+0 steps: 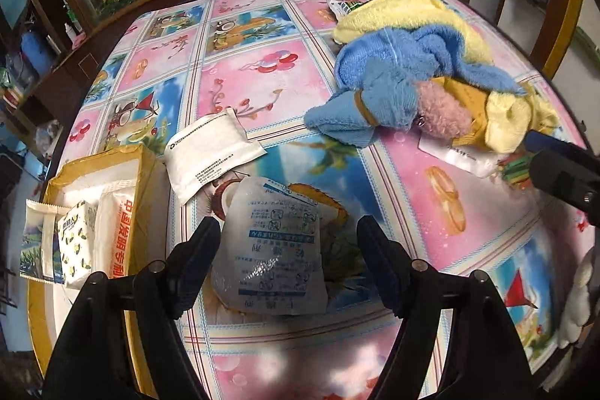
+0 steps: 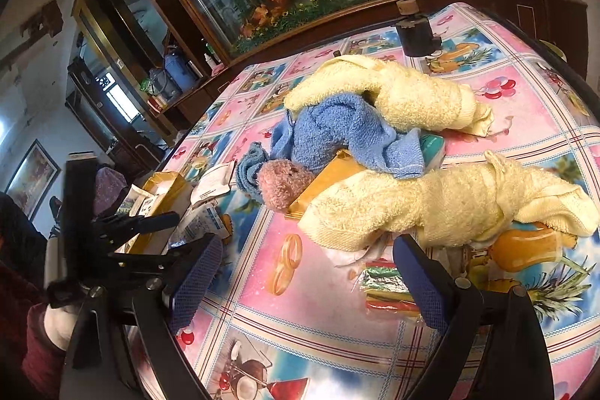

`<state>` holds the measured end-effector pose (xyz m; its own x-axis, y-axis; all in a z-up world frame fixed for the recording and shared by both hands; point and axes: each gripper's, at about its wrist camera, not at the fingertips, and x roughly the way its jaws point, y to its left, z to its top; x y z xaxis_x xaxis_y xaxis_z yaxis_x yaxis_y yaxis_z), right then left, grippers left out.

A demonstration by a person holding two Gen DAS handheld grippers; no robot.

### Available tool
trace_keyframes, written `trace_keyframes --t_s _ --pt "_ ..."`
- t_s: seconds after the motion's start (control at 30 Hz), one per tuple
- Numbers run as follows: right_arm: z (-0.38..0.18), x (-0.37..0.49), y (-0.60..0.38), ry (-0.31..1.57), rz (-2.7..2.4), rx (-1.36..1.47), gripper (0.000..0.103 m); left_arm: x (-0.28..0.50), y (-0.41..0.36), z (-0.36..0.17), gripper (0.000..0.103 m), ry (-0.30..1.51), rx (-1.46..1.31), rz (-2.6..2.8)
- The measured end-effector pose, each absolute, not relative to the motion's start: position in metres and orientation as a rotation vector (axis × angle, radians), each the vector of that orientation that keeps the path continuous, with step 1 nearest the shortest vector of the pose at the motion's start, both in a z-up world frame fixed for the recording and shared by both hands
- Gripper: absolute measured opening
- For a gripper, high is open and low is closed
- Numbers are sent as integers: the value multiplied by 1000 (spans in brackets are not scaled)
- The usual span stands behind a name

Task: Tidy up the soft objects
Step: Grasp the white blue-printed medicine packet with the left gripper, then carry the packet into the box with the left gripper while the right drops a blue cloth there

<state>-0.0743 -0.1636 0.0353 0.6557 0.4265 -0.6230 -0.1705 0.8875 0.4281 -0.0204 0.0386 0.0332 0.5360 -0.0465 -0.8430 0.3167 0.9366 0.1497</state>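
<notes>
Nearest the lens, the left gripper (image 1: 288,235) hangs open over a clear pouch (image 1: 273,250). Only some packets sit in the cardboard box (image 1: 112,182); towels (image 2: 431,208) and plush (image 2: 281,184) lie heaped mid-table. Right gripper (image 2: 303,268), empty, gapes before them.

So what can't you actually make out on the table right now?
- Pink plush toy: body buried under the blue towel and yellow towel, both views.
- Striped packet: right end covered by the right gripper finger, right wrist view.
- Box: lower contents cut off by the left gripper, left wrist view.
- Print on the clear pouch: too small to read.
</notes>
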Motion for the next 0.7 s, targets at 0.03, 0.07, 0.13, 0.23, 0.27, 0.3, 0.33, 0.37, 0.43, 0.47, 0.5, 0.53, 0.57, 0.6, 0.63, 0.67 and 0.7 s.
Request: trace_keyframes --t_s 0.03,0.07,0.13,0.23,0.27,0.3,0.33,0.37,0.43,0.47,0.5,0.53,0.57,0.6,0.63,0.67,0.7 --pt "36 -74 -164 788 343 344 94 -17 38 28 74 986 316 -194" --pt "36 -74 -163 787 344 341 94 -13 40 23 75 997 317 -176" --pt "36 -74 -161 784 349 334 94 -10 47 20 74 1010 258 -194" --pt "37 -73 -158 790 356 320 94 -14 55 23 47 1029 182 -237" --pt "36 -73 -157 794 359 315 94 -18 57 26 44 1020 162 -244" --pt "35 -73 -155 799 361 308 94 -23 58 28 42 1011 142 -250" --pt "35 -73 -154 802 362 301 94 -28 58 31 42 1001 121 -258" --pt "34 -73 -152 805 362 293 94 -34 59 35 42 991 96 -268" --pt "34 -73 -149 808 358 273 94 -47 61 45 42 963 44 -298" --pt "34 -73 -147 809 356 264 94 -53 61 50 42 950 21 -307" --pt "34 -73 -145 809 354 255 94 -58 63 54 42 936 -2 -313" --pt "35 -74 -144 805 349 244 94 -63 64 59 42 922 -24 -321" --pt "36 -74 -143 800 344 235 94 -68 66 62 42 910 -45 -326" --pt "36 -75 -142 794 340 225 94 -73 69 66 42 897 -70 -332" --pt "38 -77 -141 784 335 215 94 -78 72 69 42 887 -91 -335" --pt "40 -78 -140 774 332 207 94 -82 76 71 42 878 -111 -336" --pt "43 -80 -139 762 332 203 94 -86 81 74 42 867 -130 -336"
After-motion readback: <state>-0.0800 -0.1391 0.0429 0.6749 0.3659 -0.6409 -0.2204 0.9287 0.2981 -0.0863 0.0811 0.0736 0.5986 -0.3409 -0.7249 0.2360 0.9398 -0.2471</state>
